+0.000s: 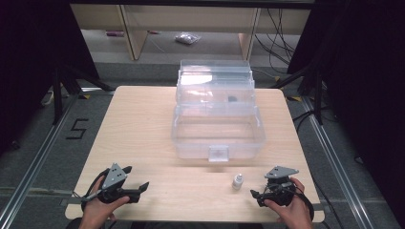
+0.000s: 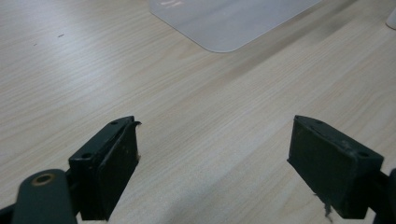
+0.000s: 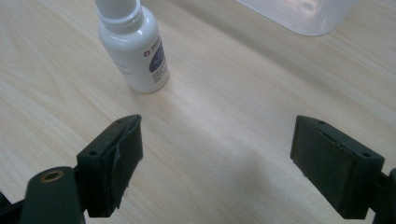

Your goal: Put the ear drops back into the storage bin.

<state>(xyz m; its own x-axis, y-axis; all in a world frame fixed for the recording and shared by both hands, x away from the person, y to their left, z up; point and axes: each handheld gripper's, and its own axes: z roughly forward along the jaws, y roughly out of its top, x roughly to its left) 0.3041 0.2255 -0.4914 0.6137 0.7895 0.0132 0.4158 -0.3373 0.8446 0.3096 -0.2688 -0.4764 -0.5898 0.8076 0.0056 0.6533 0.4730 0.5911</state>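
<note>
High view: a light wooden counter point(image 1: 143, 124) carries a clear plastic storage box point(image 1: 217, 121) with its lid raised at the far side and a latch tab on its near wall. A small white dropper bottle point(image 1: 237, 181) stands upright on the counter in front of the box, near the front right corner and apart from the box wall. A person's forearms enter from the bottom edge. The left gripper point(image 1: 136, 179) rests low over the counter near the front left corner, pointing toward the middle; the right gripper point(image 1: 255, 194) rests near the front right corner, just right of the bottle and not touching it.

Left gripper view: the left gripper point(image 2: 212, 158) has its jaws spread wide, with bare wood grain between them. A rounded corner of the clear box point(image 2: 229, 21) lies ahead, well apart from the jaws.

Right gripper view: the right gripper point(image 3: 215, 163) likewise has its jaws spread wide and empty. The bottle point(image 3: 137, 44), white with a ribbed cap and a dark label, stands upright just beyond the left-hand jaw, outside the gap. A corner of the box point(image 3: 303, 16) appears at the upper right.
</note>
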